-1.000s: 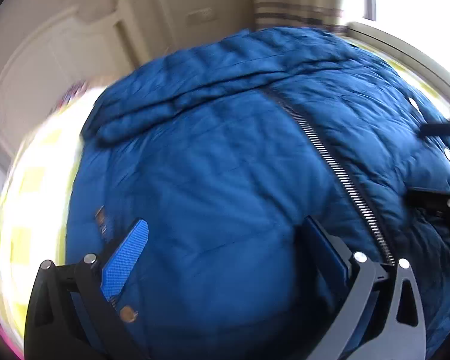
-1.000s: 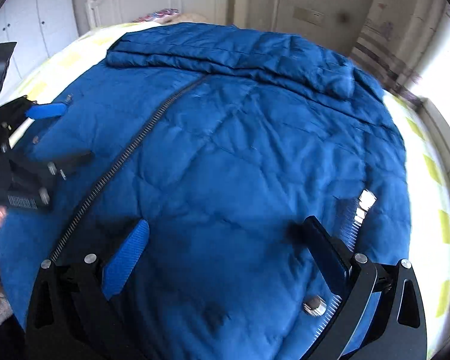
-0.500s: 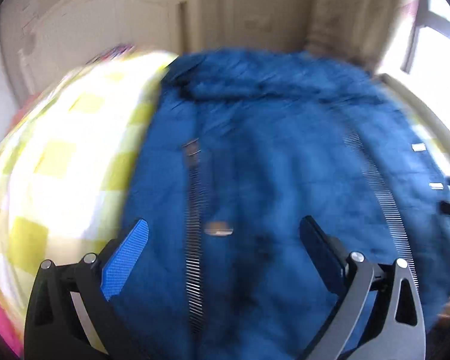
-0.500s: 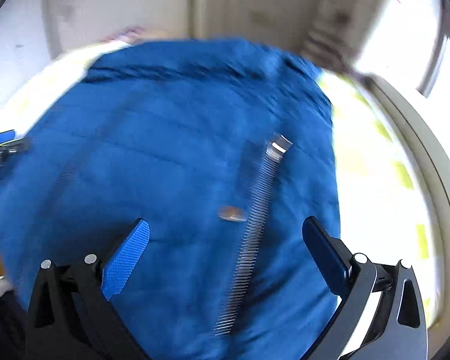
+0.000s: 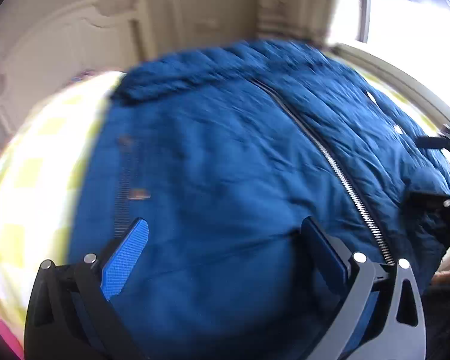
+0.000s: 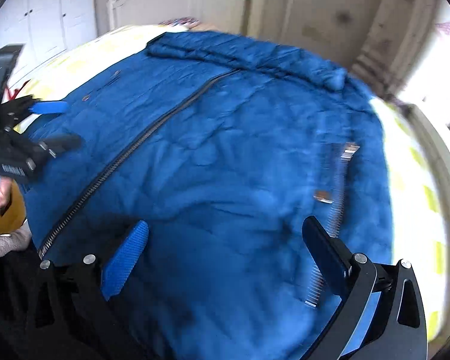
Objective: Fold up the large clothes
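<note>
A large blue quilted jacket lies spread front-up on a bed, collar at the far end. Its metal main zipper is closed and runs down the middle. My left gripper is open over the jacket's lower left part, with nothing between its fingers. My right gripper is open over the lower right part, near a pocket zipper. Each gripper also shows in the other's view: the right gripper at the right edge, the left gripper at the left edge.
The bed has a yellow-and-white checked cover showing on both sides of the jacket. A cream headboard stands behind, white cupboards at the left, a bright window at the right. A hand holds the left gripper.
Half a second ago both cameras had swung outward toward the jacket's side edges; now both point back over the jacket's middle. Both grippers stayed open and the jacket has not moved.
</note>
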Motion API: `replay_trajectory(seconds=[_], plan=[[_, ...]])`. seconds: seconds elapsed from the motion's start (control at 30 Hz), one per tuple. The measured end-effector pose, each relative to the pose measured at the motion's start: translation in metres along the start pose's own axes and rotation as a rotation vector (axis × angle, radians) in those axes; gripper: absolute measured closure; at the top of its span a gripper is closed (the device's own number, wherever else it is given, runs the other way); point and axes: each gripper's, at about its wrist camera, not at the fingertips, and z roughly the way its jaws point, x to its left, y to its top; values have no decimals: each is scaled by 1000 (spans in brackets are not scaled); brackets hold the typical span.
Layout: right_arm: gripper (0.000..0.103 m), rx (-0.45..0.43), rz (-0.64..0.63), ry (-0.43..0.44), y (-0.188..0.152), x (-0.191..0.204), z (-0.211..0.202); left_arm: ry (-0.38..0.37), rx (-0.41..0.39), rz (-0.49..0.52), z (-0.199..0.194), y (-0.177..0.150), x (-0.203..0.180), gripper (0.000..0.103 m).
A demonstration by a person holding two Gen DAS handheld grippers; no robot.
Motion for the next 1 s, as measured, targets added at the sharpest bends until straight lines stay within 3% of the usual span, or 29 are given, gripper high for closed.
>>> replay_trajectory(seconds=[0.07, 0.17, 0.27, 0.37, 0.47, 0.53, 0.63, 0.67, 0.77, 0.9, 1.0], plan=[[5, -10, 50, -10, -12, -18, -9, 40, -7, -51, -6, -7, 24, 2], [5, 23, 131, 12, -34, -41, -7, 103, 45, -102, 4, -23, 51, 2], [5, 9, 162, 2, -43, -43, -12, 62, 38, -181, -1, -36, 67, 2], [5, -56, 112, -11, -31, -27, -30, 55, -3, -157, -17, -34, 57, 3], [5, -145, 11, 32, -20, 2, -48, -68, -76, -94, -38, -30, 31, 2], [5, -143, -28, 70, -16, 20, -42, -98, -77, 1, -37, -29, 3, 2], [5, -56, -66, 80, -21, 39, -12, -16, -13, 99, -12, -36, -26, 2], [5, -38, -62, 80, -26, 42, 0, -16, -43, 80, -11, -40, -25, 2], [6, -45, -51, 102, -27, 35, -1, -76, -22, 51, -11, -40, -13, 2], [6, -43, -19, 75, -30, 11, -23, -37, -46, 34, -27, -43, 1, 2], [6, -51, 56, -28, -48, -19, -38, -22, -52, -19, -36, -51, 23, 2]])
